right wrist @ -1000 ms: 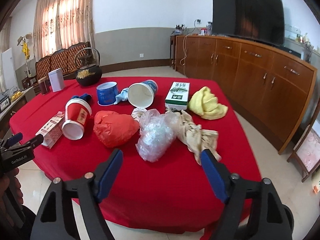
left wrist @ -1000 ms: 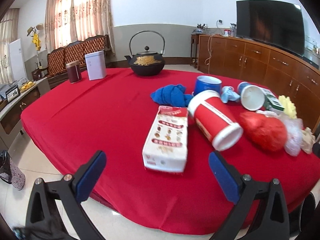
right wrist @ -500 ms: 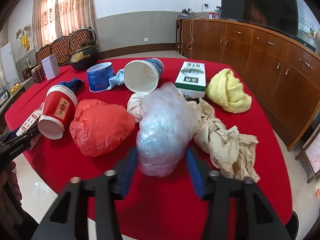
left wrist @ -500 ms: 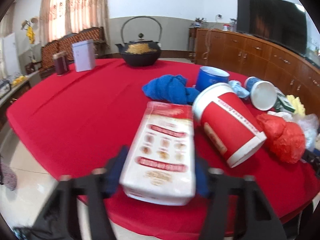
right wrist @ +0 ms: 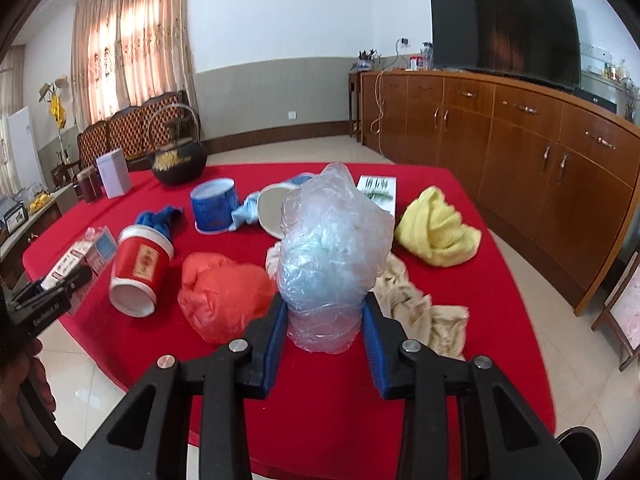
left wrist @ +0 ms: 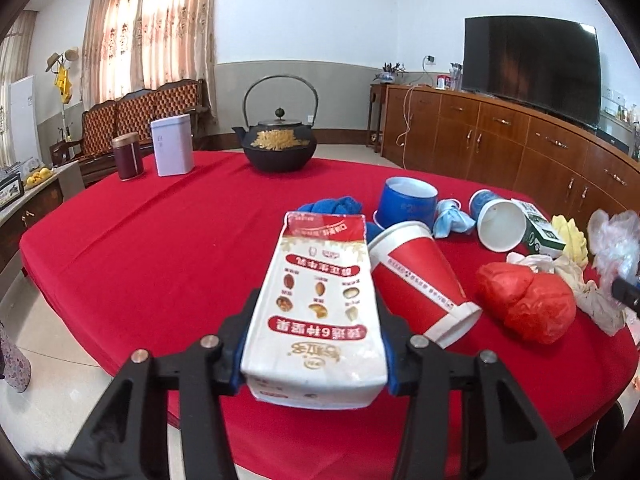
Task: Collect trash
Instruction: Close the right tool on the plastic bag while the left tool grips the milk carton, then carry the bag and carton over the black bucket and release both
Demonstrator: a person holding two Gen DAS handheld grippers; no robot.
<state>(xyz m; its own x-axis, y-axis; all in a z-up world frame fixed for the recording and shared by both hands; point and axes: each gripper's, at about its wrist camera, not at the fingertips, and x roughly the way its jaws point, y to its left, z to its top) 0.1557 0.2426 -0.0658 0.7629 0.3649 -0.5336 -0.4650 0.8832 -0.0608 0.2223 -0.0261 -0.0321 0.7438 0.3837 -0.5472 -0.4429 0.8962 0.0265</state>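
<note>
Gripping both pieces at once: left gripper (left wrist: 314, 364) clamps the stiff white-and-red snack pouch (left wrist: 320, 312) at the table's near edge, right gripper (right wrist: 325, 346) pinches the crinkly clear plastic bag (right wrist: 332, 256) mid-table. Lift straight; that slippery film could squirm loose.

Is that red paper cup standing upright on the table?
No, the red paper cup lies on its side on the red tablecloth.
</note>
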